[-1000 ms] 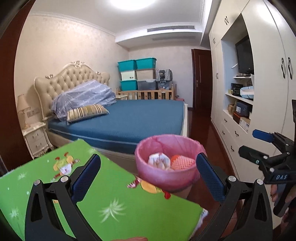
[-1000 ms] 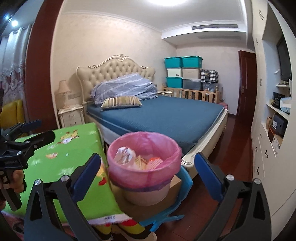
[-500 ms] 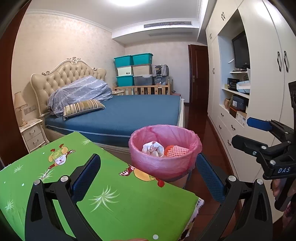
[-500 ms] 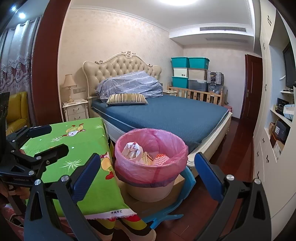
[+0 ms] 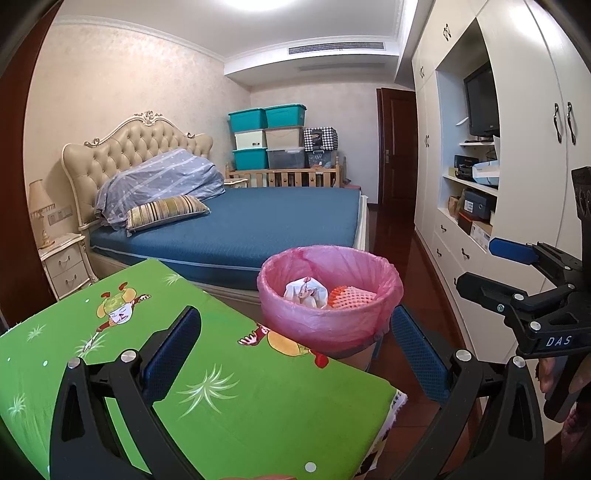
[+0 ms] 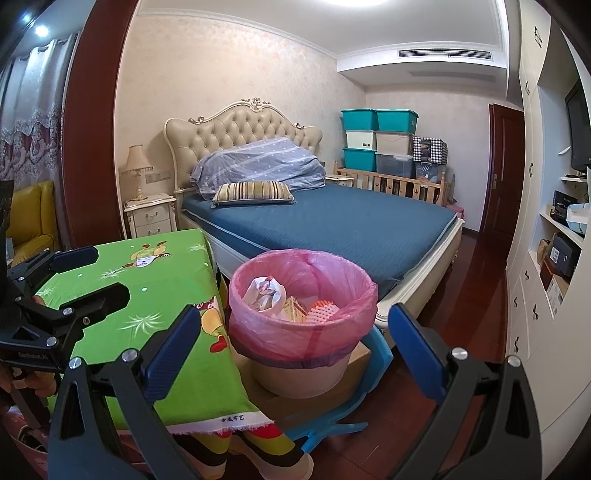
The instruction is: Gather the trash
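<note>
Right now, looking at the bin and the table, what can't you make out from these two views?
- Bin contents: only the top layer shows; the pink liner and white crumpled paper hide anything beneath.
- Table near edge: both views, covered by each tool's black frame.
- What the bin stands on: left view, hidden behind the table; right view shows only part of a cardboard box.

Room's bright and evenly lit from a ceiling light [image 5: 314, 5] blown out at the top edge. Both views are sharp, with soft shadows, heavy fisheye bending along the wardrobe [image 5: 524, 122], and dark vignetted corners.
</note>
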{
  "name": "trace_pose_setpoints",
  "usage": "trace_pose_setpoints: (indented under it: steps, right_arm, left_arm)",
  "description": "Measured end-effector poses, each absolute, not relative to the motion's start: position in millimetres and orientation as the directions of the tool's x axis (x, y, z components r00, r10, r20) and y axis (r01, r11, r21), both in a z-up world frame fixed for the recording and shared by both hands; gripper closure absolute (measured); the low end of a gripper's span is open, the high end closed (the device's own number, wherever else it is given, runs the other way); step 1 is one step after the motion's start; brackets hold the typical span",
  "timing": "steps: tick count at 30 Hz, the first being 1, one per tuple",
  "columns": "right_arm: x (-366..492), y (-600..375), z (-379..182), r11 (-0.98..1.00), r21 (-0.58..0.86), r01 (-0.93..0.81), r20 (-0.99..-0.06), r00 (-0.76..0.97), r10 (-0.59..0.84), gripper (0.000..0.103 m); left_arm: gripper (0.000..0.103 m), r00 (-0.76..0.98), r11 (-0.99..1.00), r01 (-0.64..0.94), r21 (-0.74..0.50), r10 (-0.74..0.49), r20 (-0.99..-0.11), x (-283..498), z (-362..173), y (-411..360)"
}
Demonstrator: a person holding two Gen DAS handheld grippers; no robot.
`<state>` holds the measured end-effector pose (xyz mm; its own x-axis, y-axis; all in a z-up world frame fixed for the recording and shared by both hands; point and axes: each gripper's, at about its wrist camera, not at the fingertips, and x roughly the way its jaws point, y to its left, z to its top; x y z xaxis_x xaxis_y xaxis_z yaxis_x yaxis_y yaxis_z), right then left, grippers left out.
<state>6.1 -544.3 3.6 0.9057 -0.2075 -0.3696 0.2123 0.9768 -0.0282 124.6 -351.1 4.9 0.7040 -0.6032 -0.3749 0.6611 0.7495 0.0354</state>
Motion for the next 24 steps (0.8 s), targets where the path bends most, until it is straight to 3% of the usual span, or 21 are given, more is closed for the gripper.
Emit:
trace_pose_setpoints:
  steps: [24]
  right_arm:
    - [12.2,-544.8,-7.9,0.978,-0.024,0.208,-0.38,0.903,-0.201,0.005]
  left_arm:
    - [0.006,0.703,0.753,0.658,0.027,-0.601,-0.381,127.5,5.7,-346.4]
